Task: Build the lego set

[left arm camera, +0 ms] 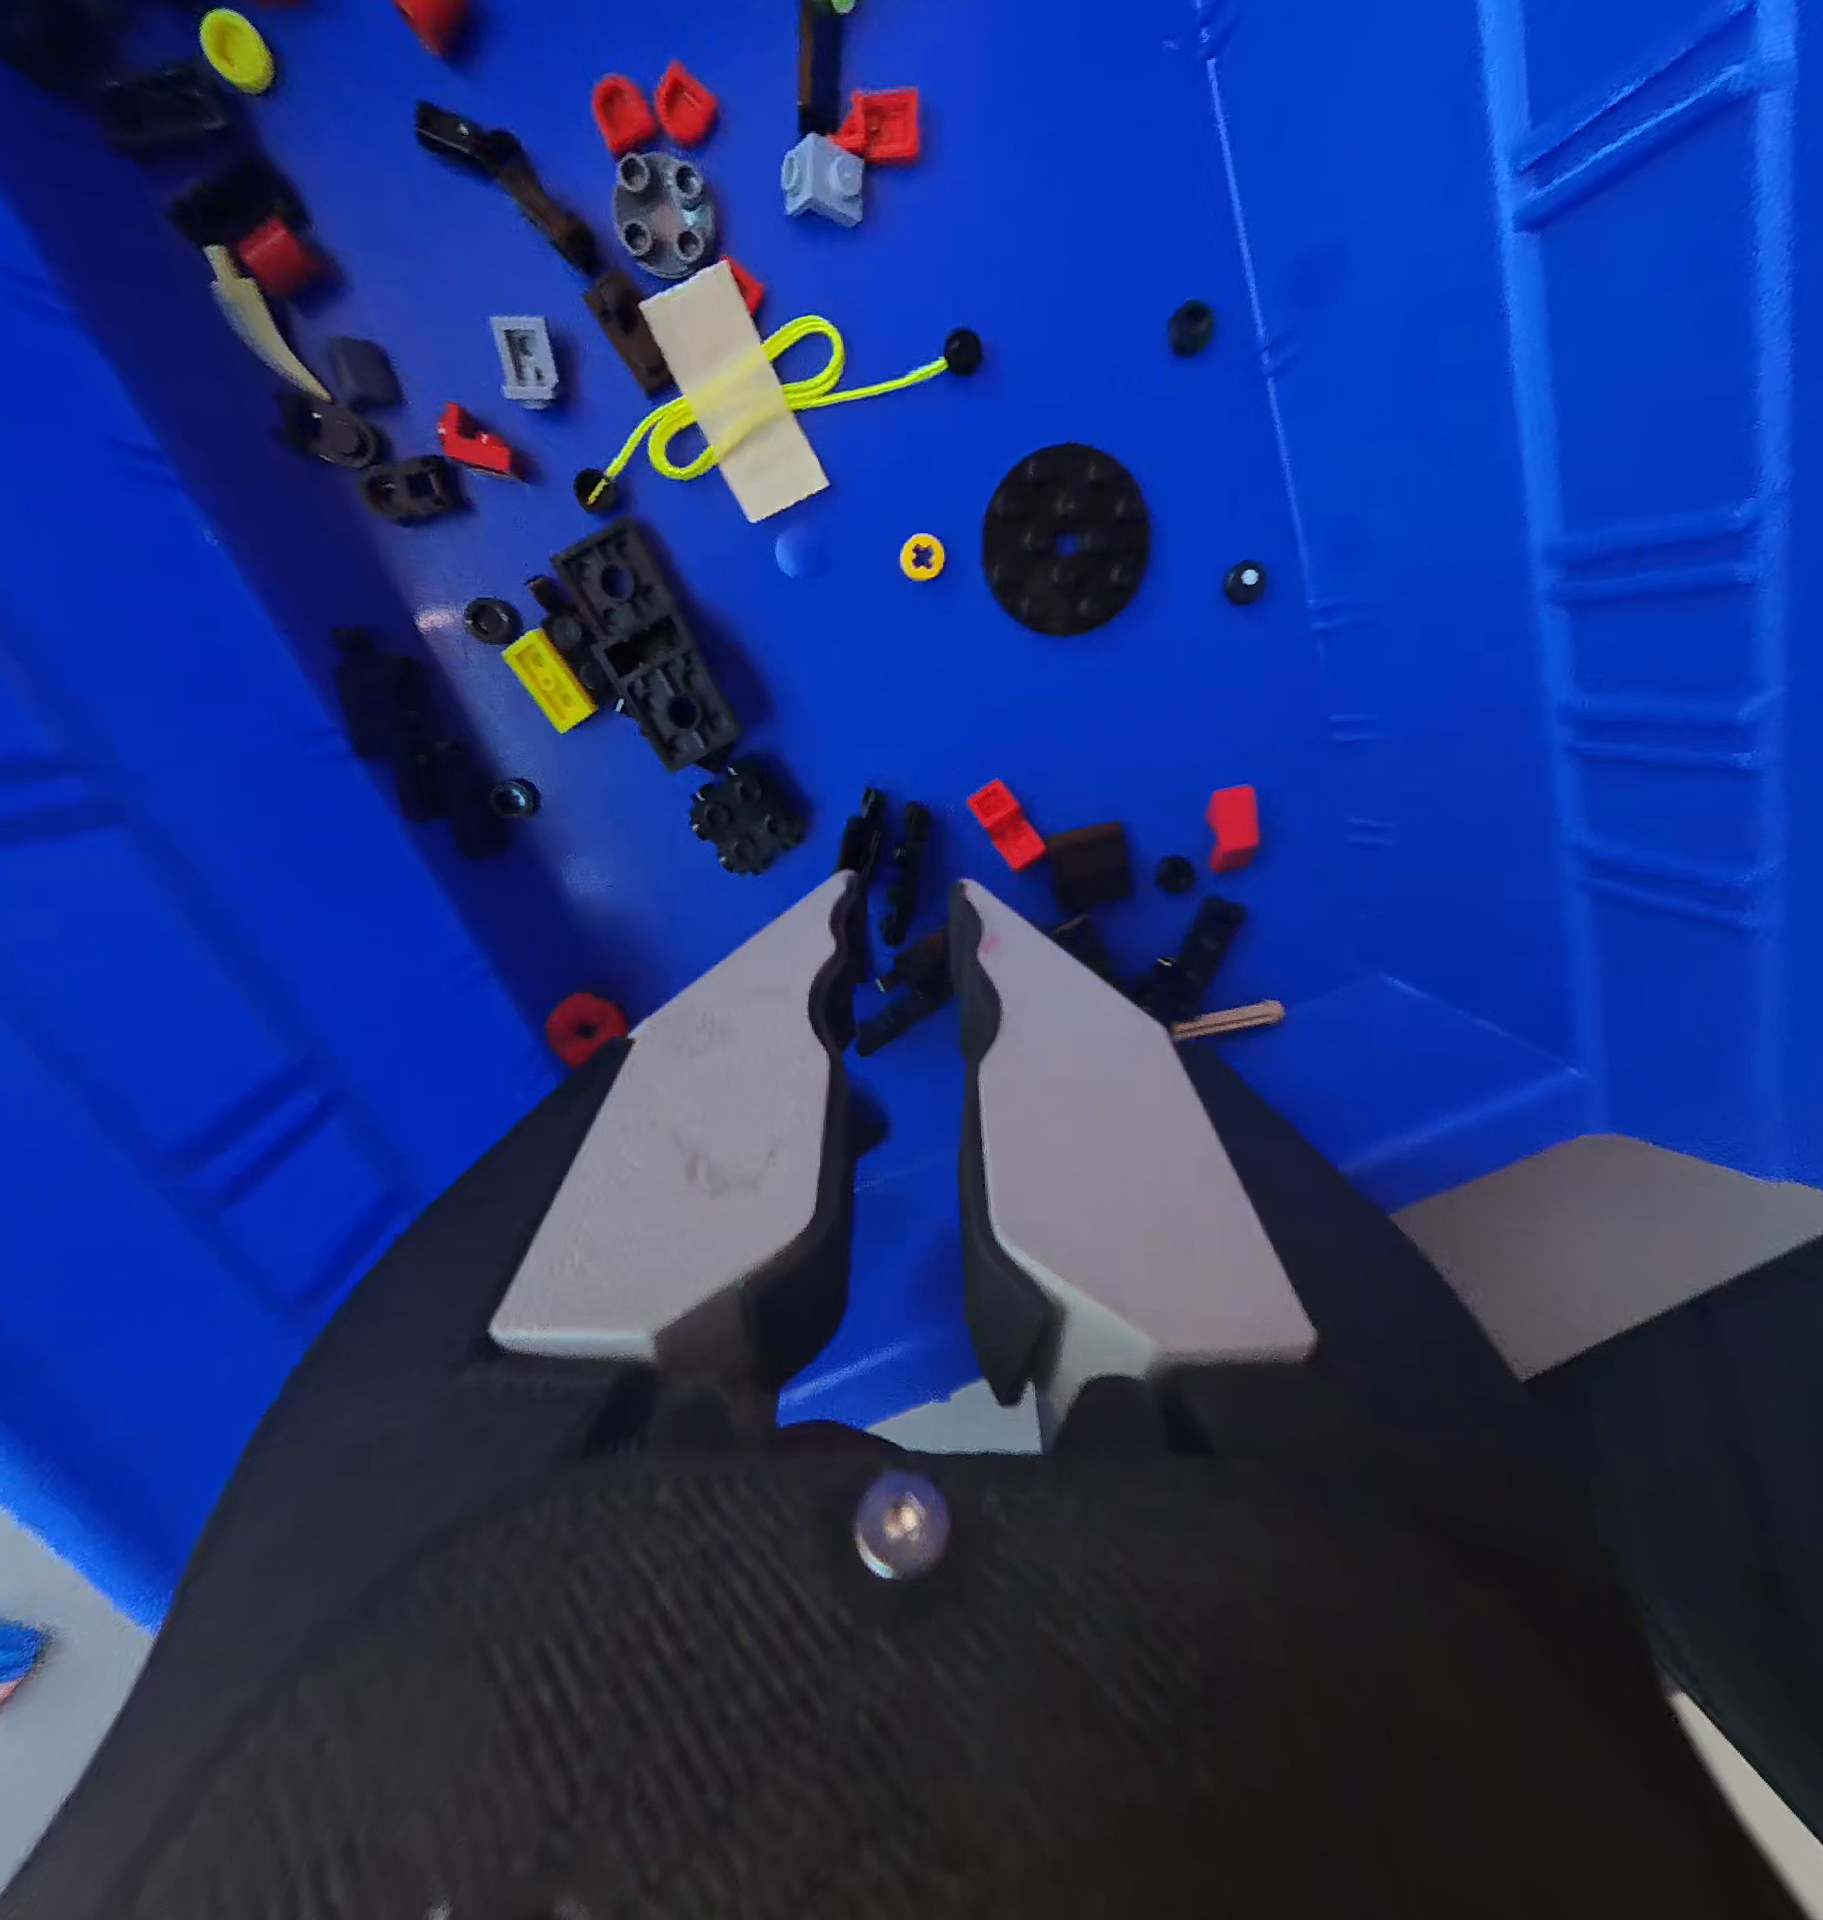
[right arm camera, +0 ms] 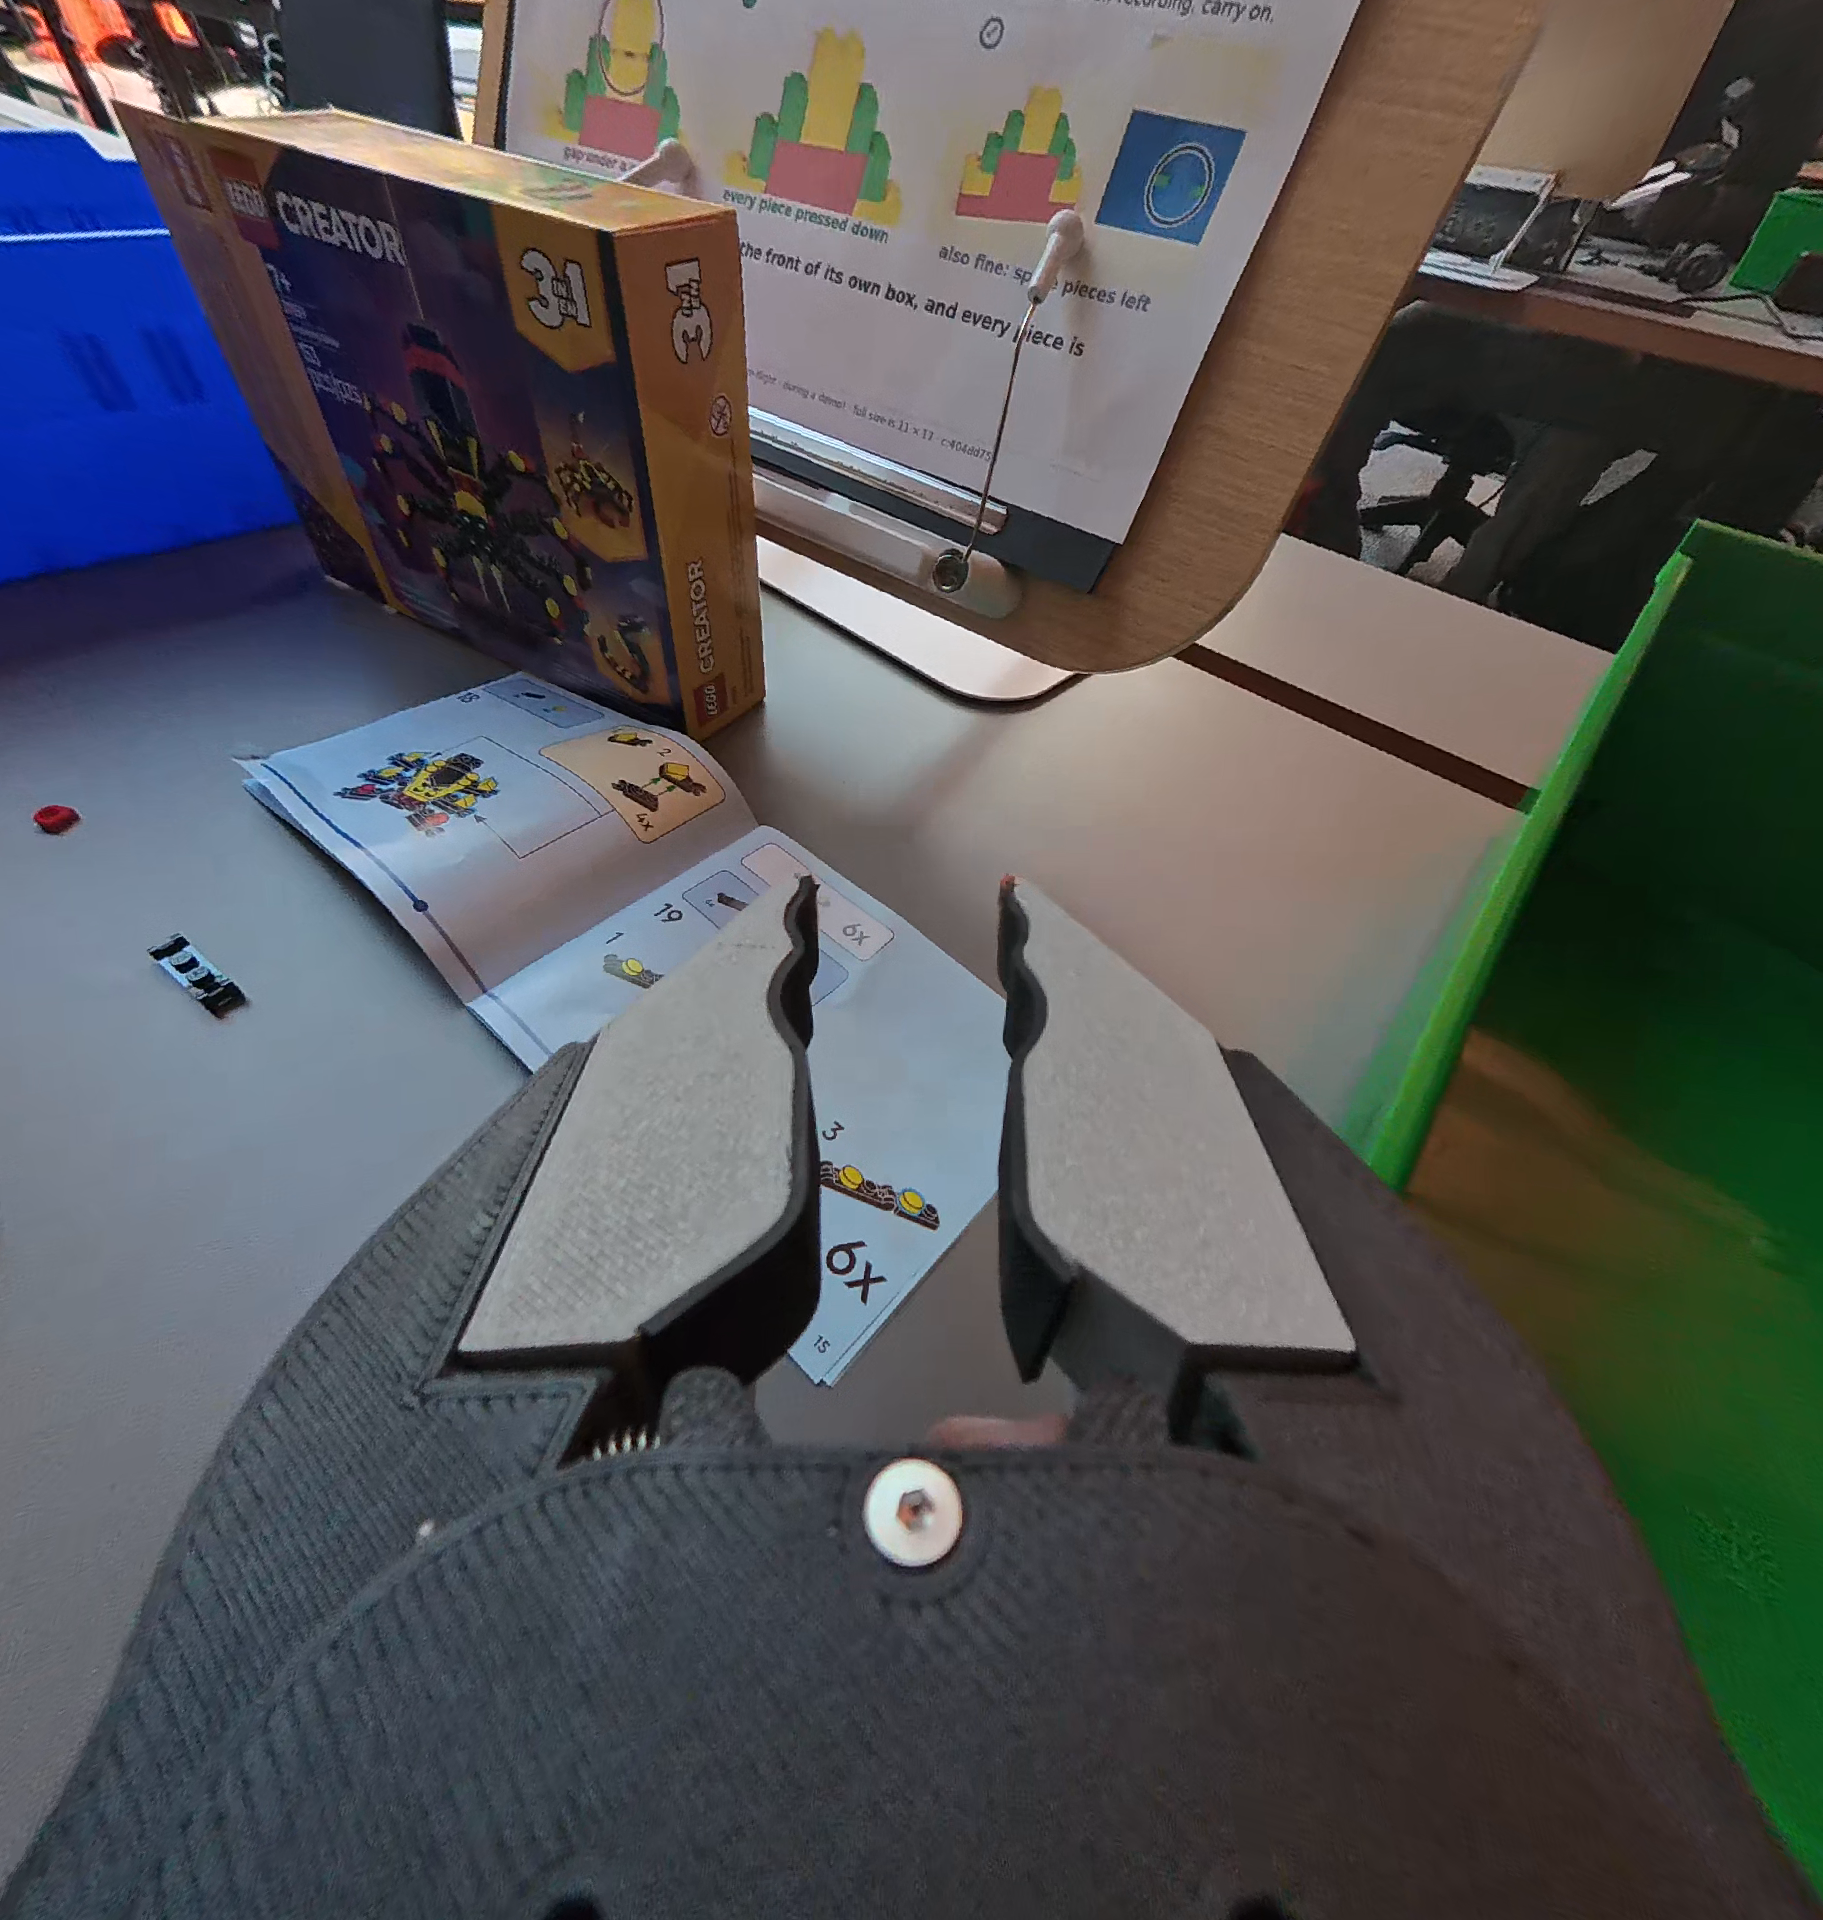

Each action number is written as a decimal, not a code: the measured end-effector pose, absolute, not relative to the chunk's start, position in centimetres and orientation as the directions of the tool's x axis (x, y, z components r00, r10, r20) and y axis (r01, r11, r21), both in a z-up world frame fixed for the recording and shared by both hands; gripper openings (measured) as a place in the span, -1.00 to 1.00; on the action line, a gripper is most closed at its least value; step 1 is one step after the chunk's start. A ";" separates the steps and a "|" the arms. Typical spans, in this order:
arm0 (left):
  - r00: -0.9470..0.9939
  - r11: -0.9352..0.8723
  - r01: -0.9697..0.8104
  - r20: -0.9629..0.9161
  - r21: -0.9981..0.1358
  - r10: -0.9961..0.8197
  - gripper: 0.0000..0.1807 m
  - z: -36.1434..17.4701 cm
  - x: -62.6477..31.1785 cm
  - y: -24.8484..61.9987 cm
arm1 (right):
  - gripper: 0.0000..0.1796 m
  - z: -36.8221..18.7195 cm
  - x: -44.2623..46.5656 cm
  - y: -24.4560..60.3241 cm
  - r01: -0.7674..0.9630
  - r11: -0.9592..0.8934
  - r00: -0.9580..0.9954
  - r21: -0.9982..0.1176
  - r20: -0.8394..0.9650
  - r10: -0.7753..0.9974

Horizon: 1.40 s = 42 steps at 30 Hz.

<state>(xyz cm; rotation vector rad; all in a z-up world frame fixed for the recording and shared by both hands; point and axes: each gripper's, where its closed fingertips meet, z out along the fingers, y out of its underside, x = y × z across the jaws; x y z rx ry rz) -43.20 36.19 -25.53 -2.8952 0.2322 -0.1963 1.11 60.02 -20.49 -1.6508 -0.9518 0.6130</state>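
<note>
In the left wrist view my left gripper (left arm camera: 905, 896) is open by a narrow gap and empty, reaching into a blue bin (left arm camera: 1406, 520) of loose lego pieces. Its tips hover over a cluster of small black pieces (left arm camera: 902, 862). Farther in lie a black round plate (left arm camera: 1066, 538), a black wedge assembly with a yellow brick (left arm camera: 637, 649), a black gear (left arm camera: 746, 816), red pieces (left arm camera: 1006, 824) and a tan plate wrapped in yellow string (left arm camera: 735, 390). In the right wrist view my right gripper (right arm camera: 905, 894) is open and empty above the open instruction booklet (right arm camera: 533, 831).
On the grey table (right arm camera: 159, 1143) stand the lego box (right arm camera: 471, 416) and a wooden stand holding a printed sheet (right arm camera: 1302, 364). A black piece (right arm camera: 197, 975) and a red piece (right arm camera: 55, 818) lie at left. A green bin (right arm camera: 1665, 1039) is at right, the blue bin (right arm camera: 76, 364) at far left. The left gripper's tips are roughly 50 cm from the right gripper's. To the black round plate (left arm camera: 1066, 538): left tips about 7 cm, right tips about 45 cm.
</note>
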 end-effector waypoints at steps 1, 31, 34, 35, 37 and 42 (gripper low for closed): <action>0.980 -0.961 -0.145 0.098 -0.237 -0.172 -0.83 -25.6 -43.5 36.3 | -0.65 -20.5 1.1 60.0 0.278 -0.099 0.546 -0.955 0.072 0.835; 0.922 -0.886 -0.234 0.199 -0.400 -0.333 -0.94 -20.0 -39.0 37.8 | -0.66 -20.5 1.0 59.9 0.283 -0.101 0.540 -0.954 0.072 0.838; 0.912 -0.886 -0.175 0.267 -0.430 -0.310 -0.94 -19.4 -38.8 38.8 | -0.65 -20.8 0.9 59.8 0.288 -0.115 0.537 -0.951 0.060 0.841; 0.919 -0.902 -0.160 0.272 -0.400 -0.284 -0.94 -20.0 -39.3 38.7 | -0.65 -20.8 0.9 59.8 0.288 -0.117 0.536 -0.950 0.058 0.842; 0.931 -0.924 -0.162 0.258 -0.345 -0.259 -0.93 -21.5 -40.1 38.4 | -0.65 -20.8 0.9 59.8 0.287 -0.117 0.534 -0.951 0.057 0.843; 0.959 -0.938 -0.214 0.125 -0.272 -0.255 -0.93 -24.6 -42.1 38.2 | -0.65 -20.8 0.9 59.6 0.291 -0.113 0.525 -0.950 0.060 0.849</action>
